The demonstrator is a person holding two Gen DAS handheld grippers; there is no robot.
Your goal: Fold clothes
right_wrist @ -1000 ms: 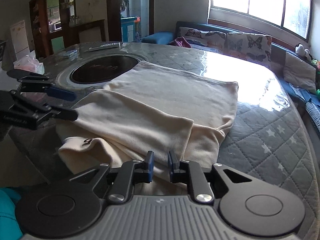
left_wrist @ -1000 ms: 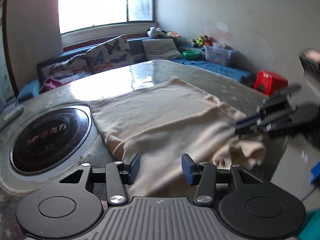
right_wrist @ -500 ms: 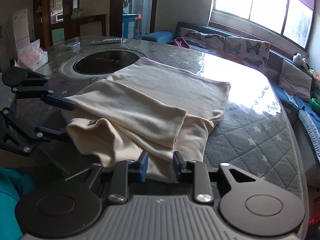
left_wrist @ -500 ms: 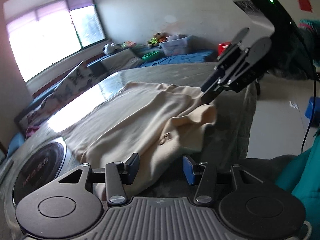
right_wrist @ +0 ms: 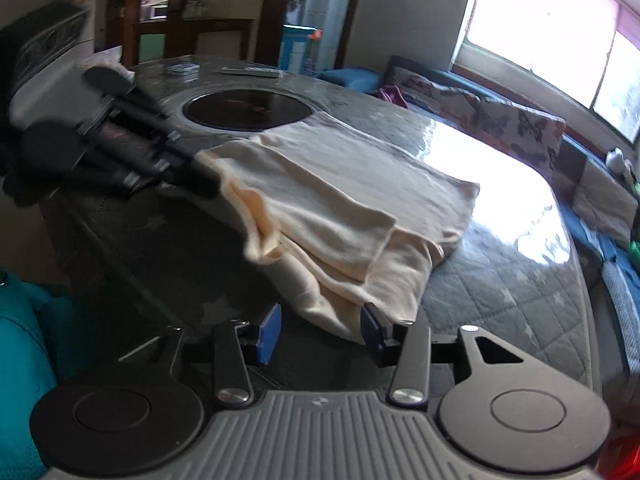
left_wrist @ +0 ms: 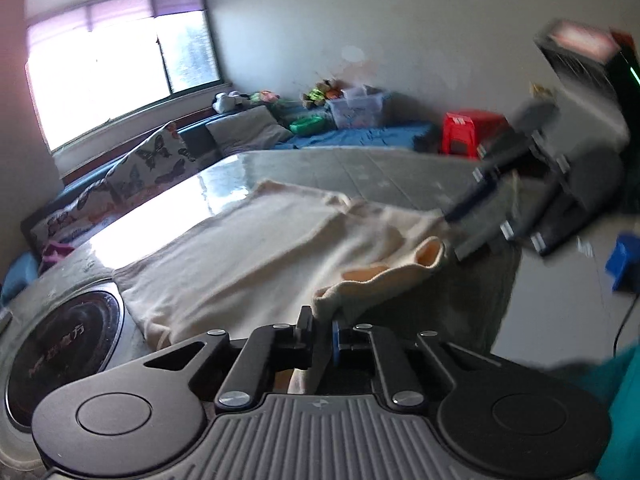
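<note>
My left gripper (left_wrist: 319, 330) is pinched tight on the cream garment's (left_wrist: 256, 256) edge — cloth sandwiched between the fingers. My right gripper (right_wrist: 320, 330) gapes wide, the garment's corner lying between its fingers — unclamped.

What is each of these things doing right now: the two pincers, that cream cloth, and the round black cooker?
left gripper: shut on a corner of the cream garment.
right gripper: open, fingers either side of the cloth's near edge.
cream garment: partly folded, layers overlapping, near edge lifted.
round black cooktop: uncovered; cannot tell whether it is on.
</note>
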